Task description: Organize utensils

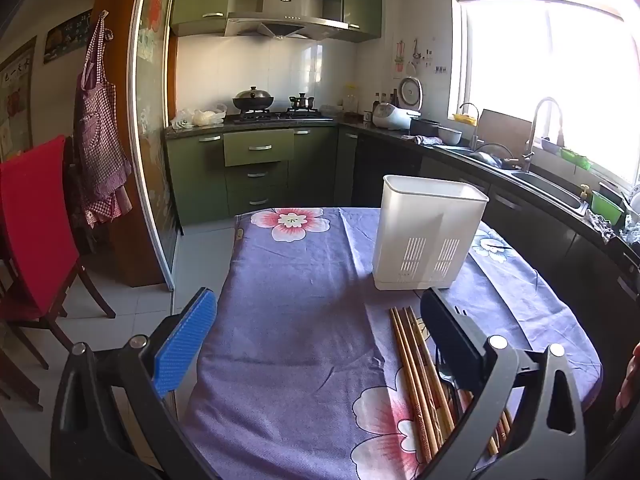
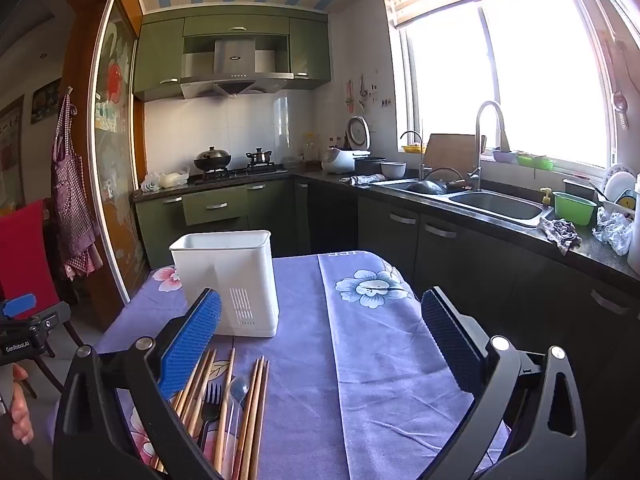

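Hovering above a bench (image 1: 288, 320) draped in a purple floral cloth (image 2: 384, 340), two handheld claws both stand wide open and hold nothing.

Seen from the left wrist camera, the left claw (image 1: 316, 332) has a blue pad on one finger and a black one on the other. Bare cloth fills the gap between them. A bundle of wooden chopsticks (image 1: 412, 364) lies flat on the cloth toward the right, running under the right-hand finger, with a dark utensil beside them that is mostly hidden. Beyond the chopsticks, a white slotted holder (image 1: 428, 232) stands upright on the bench.

Seen from the right wrist camera, the right claw (image 2: 320, 336) hangs over the cloth with the utensils to its left. Chopsticks (image 2: 256, 408), a black fork (image 2: 210, 404) and a spoon (image 2: 239, 390) lie side by side, partly under the left-hand finger. The holder (image 2: 228, 280) stands just beyond them. At the far left edge, the left claw (image 2: 18, 306) and a bit of the hand (image 2: 18, 408) gripping it show.

Around the bench is a kitchen with green cabinets (image 1: 256, 168), a red chair (image 1: 36, 232) and hanging checked apron (image 1: 100, 120) on the left, a stove with pots (image 2: 232, 160) at the back, and a sink (image 2: 496, 204) under a bright window (image 2: 512, 72) on the right.
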Demonstrator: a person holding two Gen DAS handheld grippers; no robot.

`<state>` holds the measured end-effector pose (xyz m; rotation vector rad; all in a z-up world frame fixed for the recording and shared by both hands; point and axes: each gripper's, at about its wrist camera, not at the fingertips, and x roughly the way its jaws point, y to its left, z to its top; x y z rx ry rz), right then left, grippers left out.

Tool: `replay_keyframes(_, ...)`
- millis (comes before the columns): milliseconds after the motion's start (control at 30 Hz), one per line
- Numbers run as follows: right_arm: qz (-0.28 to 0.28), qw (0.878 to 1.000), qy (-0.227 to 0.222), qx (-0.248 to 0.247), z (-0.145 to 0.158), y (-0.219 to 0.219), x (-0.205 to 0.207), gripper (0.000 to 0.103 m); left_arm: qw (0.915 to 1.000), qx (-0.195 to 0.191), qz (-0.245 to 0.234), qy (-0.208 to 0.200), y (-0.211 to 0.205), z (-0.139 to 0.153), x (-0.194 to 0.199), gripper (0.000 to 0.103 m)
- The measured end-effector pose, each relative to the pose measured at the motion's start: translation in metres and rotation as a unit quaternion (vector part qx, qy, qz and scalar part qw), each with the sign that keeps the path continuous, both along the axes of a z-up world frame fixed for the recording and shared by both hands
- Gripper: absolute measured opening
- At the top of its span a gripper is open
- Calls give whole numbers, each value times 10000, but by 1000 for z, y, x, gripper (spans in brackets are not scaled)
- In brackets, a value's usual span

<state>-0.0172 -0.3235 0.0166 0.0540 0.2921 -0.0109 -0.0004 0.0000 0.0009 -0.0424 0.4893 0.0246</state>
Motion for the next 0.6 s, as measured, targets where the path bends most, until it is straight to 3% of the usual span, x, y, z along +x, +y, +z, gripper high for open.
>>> replay_keyframes(600, 32, 10000, -24, 34, -3, 0, 3, 99, 10000, 0, -25, 32, -2, 0, -1, 97)
